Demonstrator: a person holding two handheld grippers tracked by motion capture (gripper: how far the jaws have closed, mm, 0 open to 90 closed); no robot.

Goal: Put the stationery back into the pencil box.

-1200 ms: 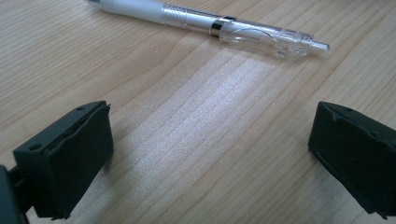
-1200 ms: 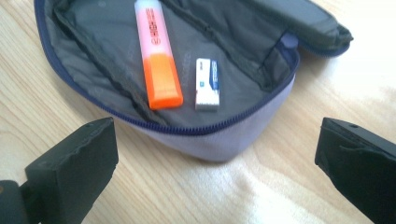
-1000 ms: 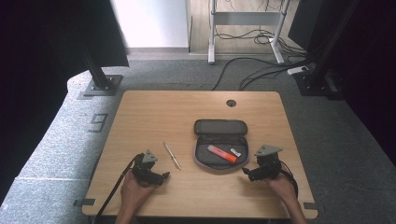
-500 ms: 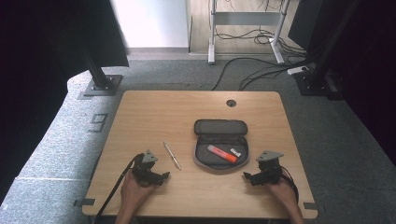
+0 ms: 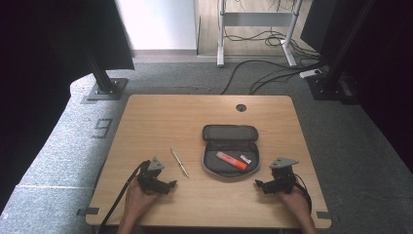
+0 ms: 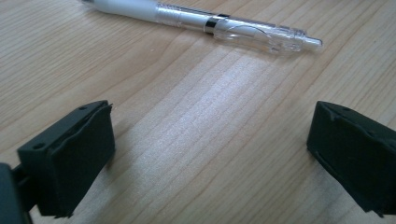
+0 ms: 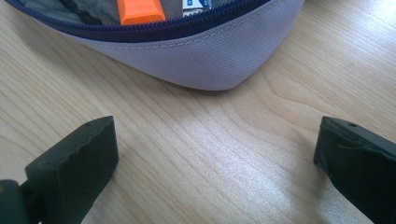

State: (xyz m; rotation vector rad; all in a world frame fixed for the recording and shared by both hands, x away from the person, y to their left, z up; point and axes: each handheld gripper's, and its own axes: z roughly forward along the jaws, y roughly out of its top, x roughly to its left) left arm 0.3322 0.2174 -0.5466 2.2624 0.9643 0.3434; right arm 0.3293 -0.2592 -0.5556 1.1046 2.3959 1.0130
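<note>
An open grey pencil case (image 5: 230, 155) lies on the wooden table (image 5: 185, 117), with an orange marker (image 5: 232, 160) and a small white eraser (image 5: 246, 159) inside. A white and clear pen (image 5: 179, 162) lies left of the case. My left gripper (image 5: 171, 185) rests open near the front edge, just short of the pen (image 6: 210, 21). My right gripper (image 5: 258, 184) is open too, its jaws wide apart on the table right in front of the case's rounded corner (image 7: 201, 60), where the marker's end (image 7: 140, 10) peeks out.
A round cable hole (image 5: 241, 107) sits near the table's far edge. Beyond the table, grey carpet holds cables (image 5: 263, 73), a black stand base (image 5: 104, 90) at the left and a desk frame (image 5: 253, 29). Hands hold both grippers at the front edge.
My right gripper has drawn back from the case toward the front edge and a little right. The left gripper has stayed put.
</note>
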